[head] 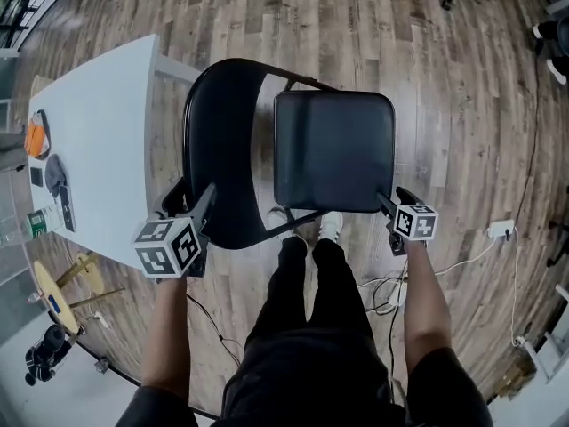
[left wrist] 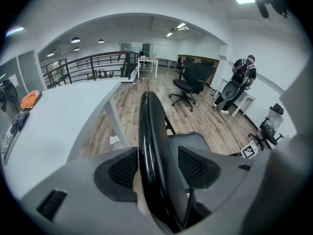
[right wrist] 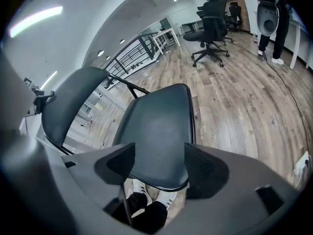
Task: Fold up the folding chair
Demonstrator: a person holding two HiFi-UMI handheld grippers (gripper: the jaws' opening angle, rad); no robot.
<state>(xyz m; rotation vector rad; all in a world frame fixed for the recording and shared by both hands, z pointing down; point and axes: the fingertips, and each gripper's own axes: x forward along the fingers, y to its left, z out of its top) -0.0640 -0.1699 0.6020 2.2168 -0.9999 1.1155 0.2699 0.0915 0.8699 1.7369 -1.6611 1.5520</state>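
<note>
A black folding chair stands unfolded on the wood floor, right in front of my legs. Its curved backrest [head: 218,140] is on the left and its padded seat [head: 333,149] on the right. My left gripper [head: 191,198] is open, with the backrest's top edge [left wrist: 149,146] running between its spread jaws [left wrist: 157,168]. My right gripper [head: 393,198] is open at the seat's near right corner. In the right gripper view the seat's front edge [right wrist: 156,126] lies between the gripper's wide jaws [right wrist: 159,168], and the backrest [right wrist: 73,102] stands to the left.
A white table [head: 98,140] stands close to the chair's left side, with an orange item [head: 34,136] and small things on it. Cables [head: 462,261] trail over the floor at right. Office chairs [left wrist: 188,84] and a person [left wrist: 242,77] are farther off.
</note>
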